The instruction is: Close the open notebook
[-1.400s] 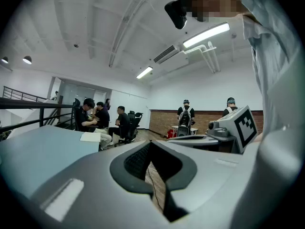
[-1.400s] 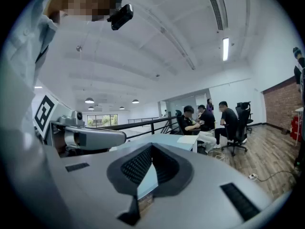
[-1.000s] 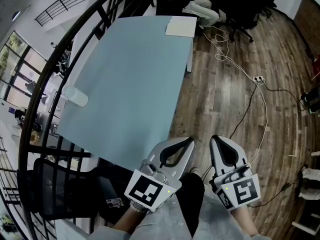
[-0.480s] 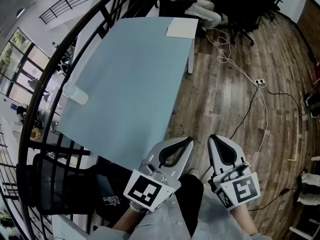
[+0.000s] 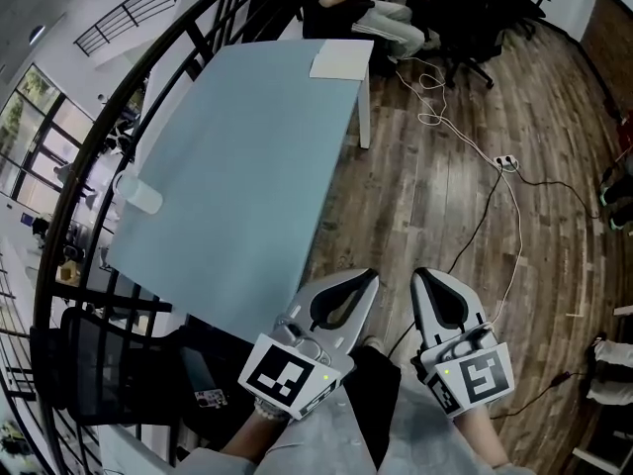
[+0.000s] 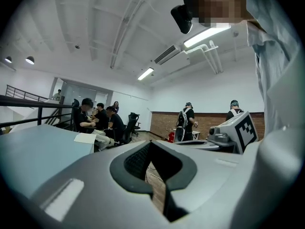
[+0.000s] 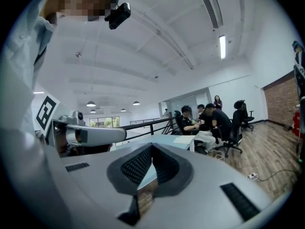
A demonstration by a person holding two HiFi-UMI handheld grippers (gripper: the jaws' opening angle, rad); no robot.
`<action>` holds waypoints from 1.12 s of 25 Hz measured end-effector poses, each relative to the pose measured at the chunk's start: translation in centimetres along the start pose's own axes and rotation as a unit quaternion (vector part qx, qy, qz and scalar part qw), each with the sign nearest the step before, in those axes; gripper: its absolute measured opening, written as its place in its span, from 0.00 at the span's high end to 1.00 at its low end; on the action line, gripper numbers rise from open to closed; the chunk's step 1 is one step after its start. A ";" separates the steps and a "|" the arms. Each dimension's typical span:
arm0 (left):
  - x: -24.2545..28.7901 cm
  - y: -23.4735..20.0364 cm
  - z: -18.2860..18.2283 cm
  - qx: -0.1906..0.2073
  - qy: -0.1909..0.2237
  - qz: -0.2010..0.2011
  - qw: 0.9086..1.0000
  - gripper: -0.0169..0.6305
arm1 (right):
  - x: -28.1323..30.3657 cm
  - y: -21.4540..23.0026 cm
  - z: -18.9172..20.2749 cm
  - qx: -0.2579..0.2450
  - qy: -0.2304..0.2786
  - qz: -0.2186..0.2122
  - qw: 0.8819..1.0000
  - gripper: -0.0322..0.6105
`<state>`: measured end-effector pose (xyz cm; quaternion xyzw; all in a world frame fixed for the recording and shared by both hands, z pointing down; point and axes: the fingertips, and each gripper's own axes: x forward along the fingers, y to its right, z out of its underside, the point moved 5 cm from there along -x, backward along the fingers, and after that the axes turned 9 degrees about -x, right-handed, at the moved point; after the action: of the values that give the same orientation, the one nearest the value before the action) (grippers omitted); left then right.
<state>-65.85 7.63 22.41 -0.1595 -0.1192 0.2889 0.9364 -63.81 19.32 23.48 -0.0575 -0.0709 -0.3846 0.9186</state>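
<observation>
The open notebook (image 5: 339,60) lies white and flat at the far end of the light blue table (image 5: 237,186). It also shows small in the left gripper view as the notebook (image 6: 86,138) and in the right gripper view as the notebook (image 7: 183,140). Both grippers are held low in front of the person's body, far from the notebook and beside the table's near corner. My left gripper (image 5: 370,278) has its jaws shut with nothing between them. My right gripper (image 5: 421,276) is shut the same way and holds nothing.
A clear cup (image 5: 138,194) lies near the table's left edge. Several seated people (image 5: 381,13) and office chairs are past the far end. Cables (image 5: 495,196) and a power strip (image 5: 506,161) lie on the wooden floor at right. A black railing (image 5: 119,137) runs along the left.
The head view has shifted, so the table and notebook sit a little further left and higher. Both grippers stay shut in the same place.
</observation>
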 end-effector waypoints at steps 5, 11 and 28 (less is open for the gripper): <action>1.8 2.0 0.7 0.013 -0.005 0.018 1.000 0.97 | -1.7 1.9 1.2 -0.005 -0.013 0.006 1.000 0.95; 3.4 2.1 0.6 0.020 -0.013 0.026 0.999 0.97 | -2.6 4.4 2.6 0.025 -0.010 0.049 0.998 0.95; 13.9 -5.1 -2.7 0.025 -0.026 0.096 0.995 0.97 | 5.9 11.4 0.5 0.000 -0.020 0.101 0.995 0.95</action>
<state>-51.26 11.05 23.62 -0.1392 -0.1203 0.3847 0.9045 -51.63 23.25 24.39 -0.0724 -0.0833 -0.2883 0.9512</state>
